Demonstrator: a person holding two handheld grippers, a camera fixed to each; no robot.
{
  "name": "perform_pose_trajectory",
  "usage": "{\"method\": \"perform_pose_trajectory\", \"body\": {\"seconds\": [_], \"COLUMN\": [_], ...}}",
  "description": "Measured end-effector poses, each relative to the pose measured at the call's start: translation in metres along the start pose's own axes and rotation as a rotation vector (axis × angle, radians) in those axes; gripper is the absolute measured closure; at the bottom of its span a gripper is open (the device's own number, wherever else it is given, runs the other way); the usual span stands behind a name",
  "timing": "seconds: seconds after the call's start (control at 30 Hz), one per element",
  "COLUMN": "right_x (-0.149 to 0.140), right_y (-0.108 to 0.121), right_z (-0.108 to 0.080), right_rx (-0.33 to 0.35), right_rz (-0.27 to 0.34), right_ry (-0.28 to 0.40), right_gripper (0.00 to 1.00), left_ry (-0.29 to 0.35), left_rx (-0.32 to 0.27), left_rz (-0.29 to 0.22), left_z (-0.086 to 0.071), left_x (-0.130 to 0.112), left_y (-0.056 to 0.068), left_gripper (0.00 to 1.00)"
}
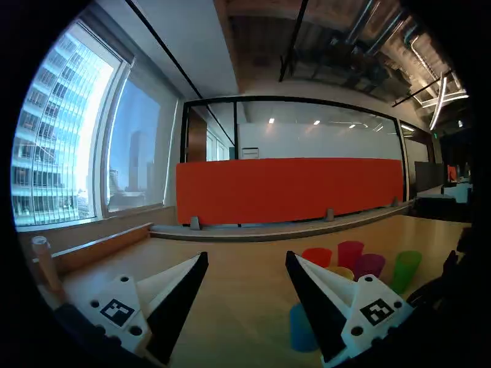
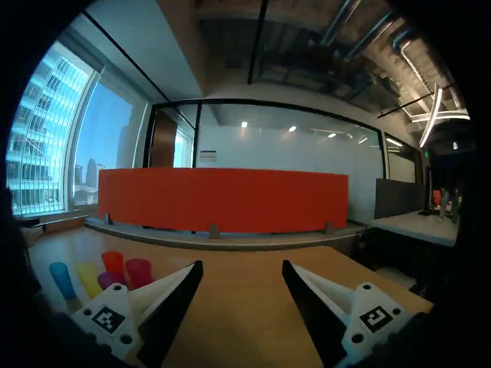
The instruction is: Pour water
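Plastic cups (image 1: 359, 260) cluster at two o'clock of the released, empty left gripper (image 1: 245, 255); the right gripper (image 2: 240, 264) likewise gapes. Approach one cup squarely, straddling it.

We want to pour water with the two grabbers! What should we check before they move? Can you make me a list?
1. Is the left gripper open and empty? Ok.
2. Is the right gripper open and empty? Ok.
3. Are the small coloured plastic cups standing upright on the light wooden table? Ok.
4. Is a cup lined up between a gripper's fingers? Not ok: the cups sit off to one side in both views.
5. Is there water in some cup, ready to pour? Cannot tell: the cups are seen from the side.
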State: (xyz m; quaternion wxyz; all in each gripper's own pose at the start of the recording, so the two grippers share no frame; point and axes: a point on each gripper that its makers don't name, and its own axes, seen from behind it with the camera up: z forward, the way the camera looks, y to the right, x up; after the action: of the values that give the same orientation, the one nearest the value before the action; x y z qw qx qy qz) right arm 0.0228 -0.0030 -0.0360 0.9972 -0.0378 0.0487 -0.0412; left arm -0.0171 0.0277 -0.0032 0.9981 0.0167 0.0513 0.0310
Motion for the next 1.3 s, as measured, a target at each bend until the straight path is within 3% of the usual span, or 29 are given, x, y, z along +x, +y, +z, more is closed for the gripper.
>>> {"method": "perform_pose_trajectory", "body": {"seconds": [0.47, 0.77, 1.3], "right_x": [0.013, 0.023, 0.031], "right_y": [-0.006, -0.004, -0.004], "right_z": [0.002, 0.002, 0.001], "right_rx": [0.006, 0.004, 0.001], "right_rz": [-0.008, -0.026, -0.040], "right_ry": [0.016, 0.029, 0.046], "right_gripper": [0.00, 0.00, 0.00], "left_ry": [-0.009, -0.021, -0.043], "left_rx": [-0.012, -0.003, -0.008], "left_rz": [0.014, -0.007, -0.028], "left_z": [-0.001, 0.000, 0.003], "left_x": [-0.016, -0.027, -0.036], "left_y": [-0.003, -0.010, -0.010], "left_gripper": [0.06, 0.06, 0.06]}}
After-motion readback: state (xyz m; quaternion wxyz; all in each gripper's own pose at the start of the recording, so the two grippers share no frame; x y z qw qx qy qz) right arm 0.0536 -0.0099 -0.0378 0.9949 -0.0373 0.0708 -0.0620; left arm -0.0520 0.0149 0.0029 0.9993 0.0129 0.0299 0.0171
